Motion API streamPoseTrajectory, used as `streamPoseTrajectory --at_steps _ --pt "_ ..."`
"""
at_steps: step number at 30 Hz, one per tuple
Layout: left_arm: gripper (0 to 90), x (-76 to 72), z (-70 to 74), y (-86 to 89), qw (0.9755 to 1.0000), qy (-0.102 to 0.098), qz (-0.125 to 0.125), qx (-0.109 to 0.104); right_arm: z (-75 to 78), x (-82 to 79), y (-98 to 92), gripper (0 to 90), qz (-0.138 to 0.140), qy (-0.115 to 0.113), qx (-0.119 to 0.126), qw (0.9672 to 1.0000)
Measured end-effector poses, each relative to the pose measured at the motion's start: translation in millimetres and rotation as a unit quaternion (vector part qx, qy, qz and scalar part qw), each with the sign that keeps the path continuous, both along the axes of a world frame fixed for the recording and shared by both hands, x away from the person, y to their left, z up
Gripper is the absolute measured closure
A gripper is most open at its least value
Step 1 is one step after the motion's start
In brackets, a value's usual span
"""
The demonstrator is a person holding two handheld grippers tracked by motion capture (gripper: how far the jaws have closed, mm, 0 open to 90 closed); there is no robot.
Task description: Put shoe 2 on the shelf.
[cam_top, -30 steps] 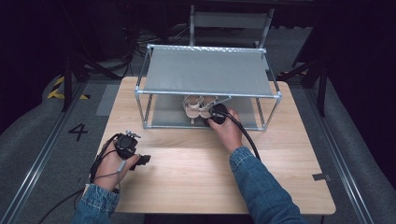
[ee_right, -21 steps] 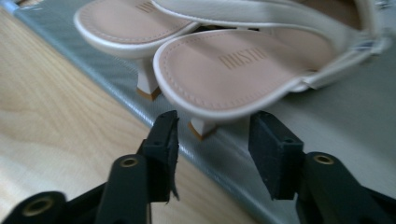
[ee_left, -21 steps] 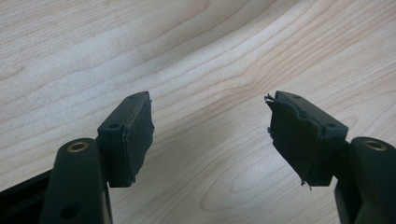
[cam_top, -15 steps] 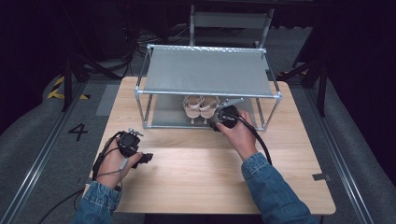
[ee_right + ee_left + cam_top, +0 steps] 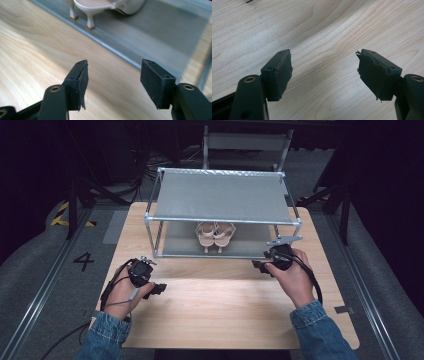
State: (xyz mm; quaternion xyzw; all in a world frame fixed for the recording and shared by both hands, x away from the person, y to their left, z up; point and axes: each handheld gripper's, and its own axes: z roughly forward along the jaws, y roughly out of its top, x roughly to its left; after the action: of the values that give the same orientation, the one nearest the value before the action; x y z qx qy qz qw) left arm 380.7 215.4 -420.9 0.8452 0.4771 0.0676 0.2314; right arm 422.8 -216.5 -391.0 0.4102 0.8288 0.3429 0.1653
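Observation:
A pair of pale heeled sandals (image 5: 214, 236) stands side by side on the lower shelf of a metal shoe rack (image 5: 222, 197), heels toward me. In the right gripper view the sandals' heels (image 5: 90, 23) show at the top, beyond the shelf's front rail. My right gripper (image 5: 262, 265) is in front of the rack's right corner, open and empty (image 5: 113, 77). My left gripper (image 5: 156, 289) rests low over the table at the left, open with nothing between its jaws (image 5: 324, 72).
The rack has a grey fabric top shelf and stands at the back of the wooden table (image 5: 220, 315). A chair (image 5: 247, 142) is behind the rack. Cables trail from both grippers. Bare wood lies between the two hands.
My right gripper has drawn back out from under the rack, away from the sandals, and moved right to the rack's front corner. The left gripper has stayed in place.

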Motion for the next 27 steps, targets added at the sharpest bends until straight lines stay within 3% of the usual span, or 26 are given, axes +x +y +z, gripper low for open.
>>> streamPoseTrajectory --at_steps 11,27 --pt "27.6 -1.8 1.1 3.9 1.0000 0.006 -0.004 0.002 3.1 -23.4 -40.7 38.0 -0.015 0.023 -0.007 0.9996" --pt "26.8 -4.0 1.7 13.0 0.9999 0.011 0.000 0.004 -15.5 -38.0 -89.5 35.2 -0.050 0.048 -0.002 0.9976"
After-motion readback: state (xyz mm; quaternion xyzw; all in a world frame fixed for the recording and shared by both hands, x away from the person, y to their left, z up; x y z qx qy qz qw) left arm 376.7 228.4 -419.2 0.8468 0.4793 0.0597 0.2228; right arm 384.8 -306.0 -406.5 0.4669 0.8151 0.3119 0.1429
